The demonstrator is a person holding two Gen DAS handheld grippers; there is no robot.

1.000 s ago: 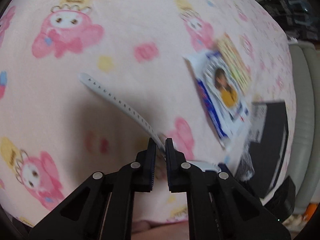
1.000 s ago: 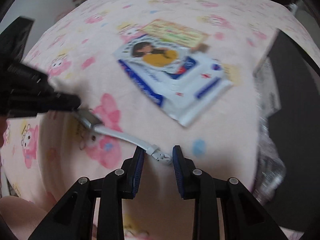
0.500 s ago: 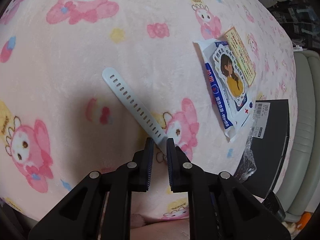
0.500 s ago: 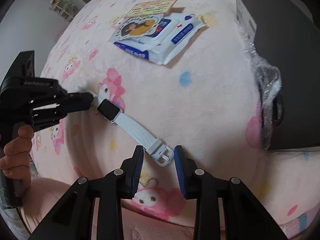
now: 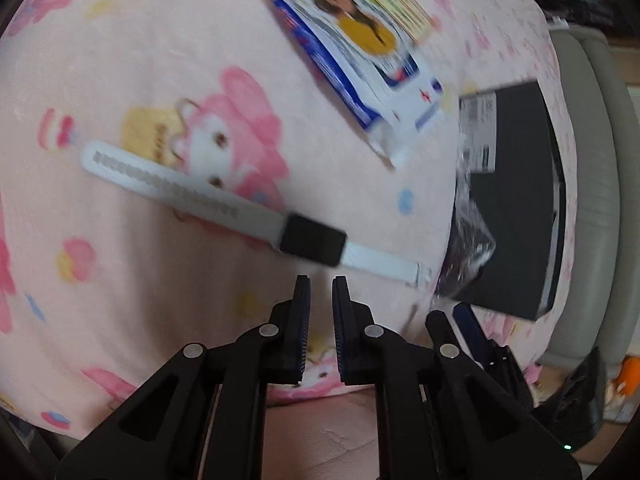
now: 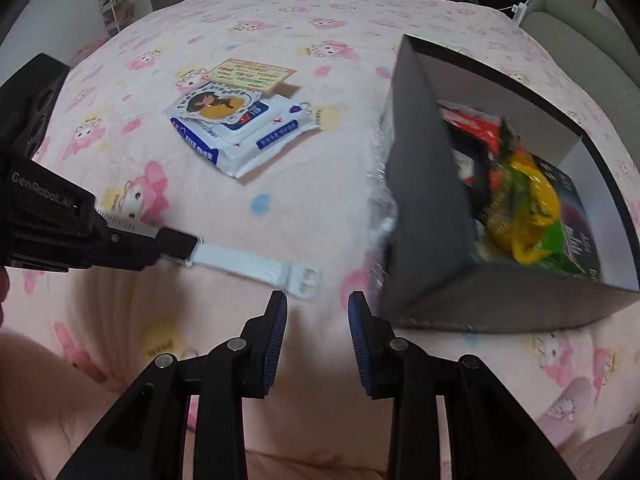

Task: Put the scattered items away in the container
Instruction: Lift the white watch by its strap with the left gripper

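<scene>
A white-strapped watch (image 5: 312, 246) with a black face lies flat on the pink blanket, its buckle end close to the dark box (image 5: 516, 200). My left gripper (image 5: 320, 280) sits just short of the watch face, its jaws a narrow gap apart with only blanket between them. In the right wrist view the left gripper (image 6: 158, 246) hovers over the watch (image 6: 248, 262) by its face. My right gripper (image 6: 317, 300) stands open just in front of the buckle, holding nothing. The box (image 6: 424, 208) on the right holds snack packets (image 6: 528, 208). A wipes pack (image 6: 236, 128) lies further back.
A yellow card (image 6: 250, 74) rests against the far edge of the wipes pack. Crinkled clear wrap (image 6: 380, 216) clings to the box's near-left side. A grey padded seat (image 6: 580, 36) stands beyond the bed's right edge, and a small shelf (image 6: 116, 4) is at the back left.
The left gripper held the watch strap before; now the strap is out of its jaws and the watch lies flat nearer the box. The right wrist view now takes in the open box.
</scene>
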